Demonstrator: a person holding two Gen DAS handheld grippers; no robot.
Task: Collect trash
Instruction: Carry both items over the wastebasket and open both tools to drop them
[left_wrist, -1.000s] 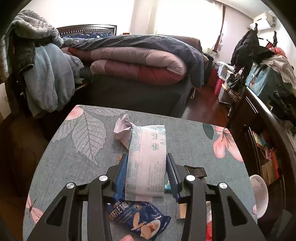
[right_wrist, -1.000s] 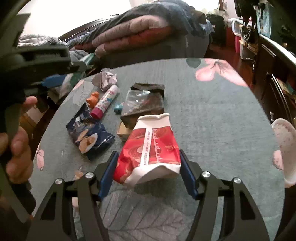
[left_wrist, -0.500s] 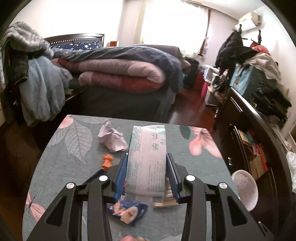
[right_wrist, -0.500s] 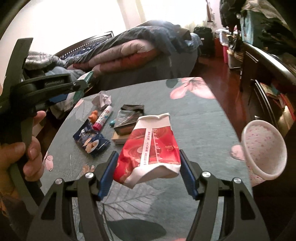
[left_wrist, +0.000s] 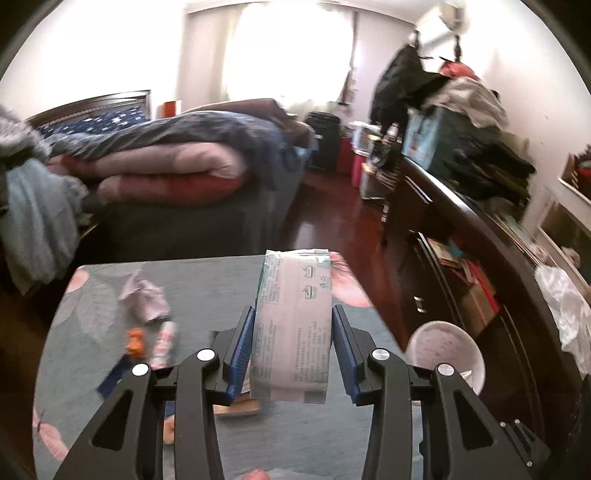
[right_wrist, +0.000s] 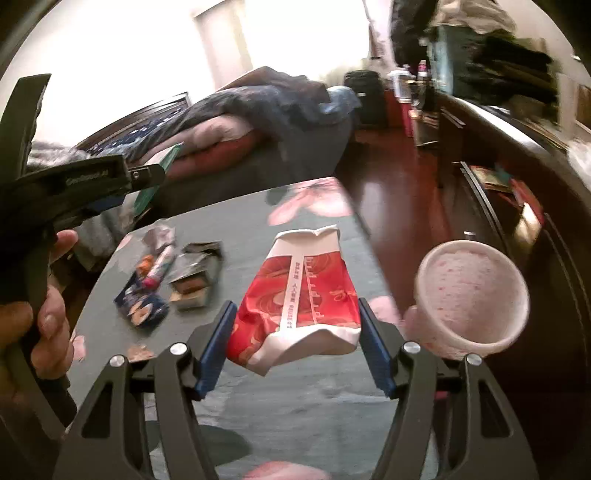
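My left gripper (left_wrist: 293, 345) is shut on a pale green-edged wipes packet (left_wrist: 293, 314) and holds it above the table (left_wrist: 221, 280). My right gripper (right_wrist: 297, 339) is shut on a red and white packet (right_wrist: 299, 295), also held in the air. A pink speckled trash bin (right_wrist: 469, 295) stands just off the table's right edge; it also shows in the left wrist view (left_wrist: 445, 349). Left on the table are a crumpled paper (left_wrist: 146, 299), a blue snack wrapper (right_wrist: 142, 308), a dark plastic wrapper (right_wrist: 197, 262), a pink tube (right_wrist: 159, 269) and an orange bit (left_wrist: 135, 341).
A small cardboard box (right_wrist: 190, 293) lies by the dark wrapper. The left gripper's body (right_wrist: 74, 184) and the hand on it fill the left of the right wrist view. A bed (left_wrist: 166, 173) stands behind the table, a dark cluttered dresser (left_wrist: 480, 229) along the right.
Both grippers have risen and swung right with their packets. The bin has come much closer in both views, and the table trash has dropped away to the left.
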